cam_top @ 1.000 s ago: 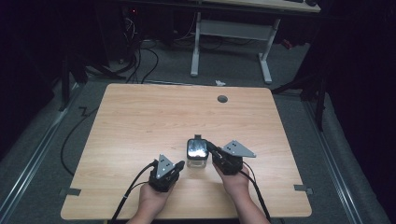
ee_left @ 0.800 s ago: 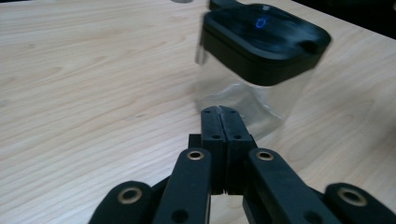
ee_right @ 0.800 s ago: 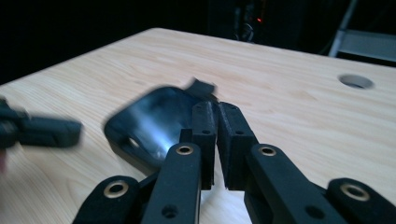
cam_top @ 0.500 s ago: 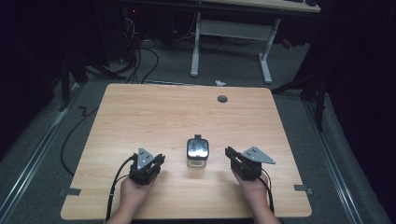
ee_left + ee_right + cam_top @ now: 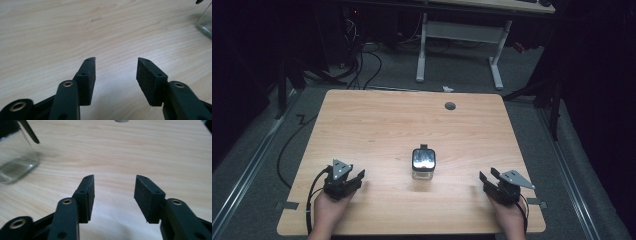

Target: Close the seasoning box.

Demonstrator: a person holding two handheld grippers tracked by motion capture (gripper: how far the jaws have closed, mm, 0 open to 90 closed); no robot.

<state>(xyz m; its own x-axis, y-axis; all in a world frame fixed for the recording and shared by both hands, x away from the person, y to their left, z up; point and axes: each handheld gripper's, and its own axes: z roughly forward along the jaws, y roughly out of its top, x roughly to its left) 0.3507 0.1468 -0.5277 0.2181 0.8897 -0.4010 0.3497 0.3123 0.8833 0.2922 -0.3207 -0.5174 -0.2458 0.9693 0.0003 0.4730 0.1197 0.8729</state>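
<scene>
From the high view, a small square clear-glass jar (image 5: 423, 164) with a dark lid fitting stands upright on the light wooden table (image 5: 382, 130), a little nearer the person than the table's middle. A small black tab juts from its far edge, pointing away from the person. Its top glares white, so whether anything is inside cannot be told. The left gripper (image 5: 354, 179) sits near the front left corner, held by a hand (image 5: 328, 210), its jaws spread apart and aimed toward the jar. The right gripper (image 5: 488, 178) sits near the front right corner, jaws parted, well apart from the jar. A round grey grommet (image 5: 450, 106) lies near the table's far edge.

In the left gripper view, the two black jaws stand wide apart over bare wood with nothing between them; a corner of the glass jar (image 5: 206, 21) shows at the upper right.

In the right gripper view, the jaws are likewise spread and empty. The jar (image 5: 15, 160) stands at the upper left, its clear walls looking empty, with a black lever slanting down beside its top.
</scene>
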